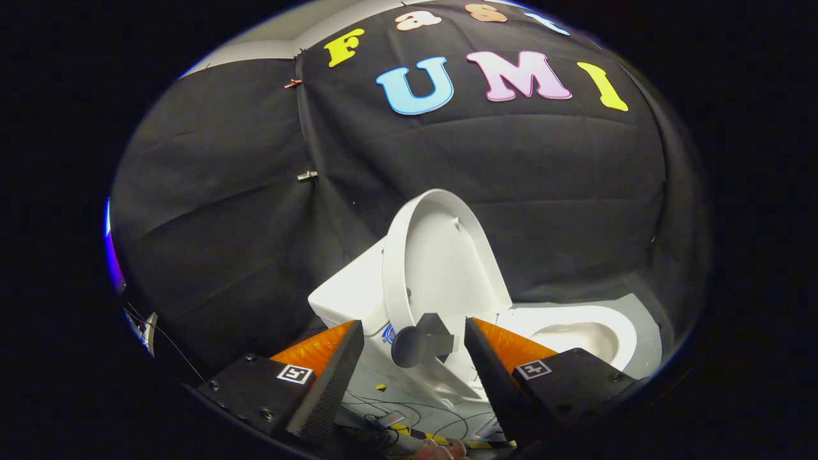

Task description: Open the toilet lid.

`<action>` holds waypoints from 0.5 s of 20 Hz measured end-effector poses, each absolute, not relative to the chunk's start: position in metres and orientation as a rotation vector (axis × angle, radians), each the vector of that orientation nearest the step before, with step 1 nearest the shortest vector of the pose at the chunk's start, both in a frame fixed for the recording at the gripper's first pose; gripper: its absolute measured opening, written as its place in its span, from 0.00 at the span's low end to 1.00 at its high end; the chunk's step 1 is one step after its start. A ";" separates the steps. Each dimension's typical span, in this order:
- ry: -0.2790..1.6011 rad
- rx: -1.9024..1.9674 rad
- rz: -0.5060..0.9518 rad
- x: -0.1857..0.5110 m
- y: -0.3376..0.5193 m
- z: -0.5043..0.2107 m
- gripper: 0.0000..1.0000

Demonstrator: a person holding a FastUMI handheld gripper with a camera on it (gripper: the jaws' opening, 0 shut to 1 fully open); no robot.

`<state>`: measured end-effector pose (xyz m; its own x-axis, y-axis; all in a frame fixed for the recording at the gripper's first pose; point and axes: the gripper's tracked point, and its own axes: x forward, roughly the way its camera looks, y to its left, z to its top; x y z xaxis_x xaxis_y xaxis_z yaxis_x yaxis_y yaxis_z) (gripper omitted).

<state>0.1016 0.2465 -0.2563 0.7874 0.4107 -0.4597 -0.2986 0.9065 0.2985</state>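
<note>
The gripper (414,358) has its two fingers spread well apart, with a wide gap between the tips and nothing pressed between them. In that gap, a little ahead of the tips, sits a dark grey knob (422,342) with a round head and a blocky back part; it touches neither finger, and what it is fixed to cannot be told. Beyond the fingers stands a white toilet (348,297), seen at a tilt. The toilet lid (441,259) is raised, standing nearly upright with its hollow inner face turned toward the gripper and its rounded top edge against the black cloth wall (211,211) behind. The lid's lower end meets the body of the toilet just beyond the knob. To one side of the lid, past the right finger, the bowl (585,335) lies uncovered, its oval rim and pale inside plain to see. On the other side of the lid a flat white block of the toilet's body reaches toward the left finger. Below the fingers, on a pale floor (645,319) around the toilet's foot, thin dark cables (409,409) run in loops beside a few short yellow marks (381,386). Two small metal clips (307,174) pinch a seam in the cloth wall, well above the toilet.
</note>
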 end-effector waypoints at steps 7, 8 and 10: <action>0.282 0.147 0.355 0.089 0.214 -0.145 0.99; 0.248 0.138 0.346 0.086 0.208 -0.131 0.98; 0.160 0.128 0.319 0.077 0.190 -0.097 0.98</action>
<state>0.0768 0.1899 -0.0968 0.9370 0.3217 -0.1362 -0.3014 0.9415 0.1505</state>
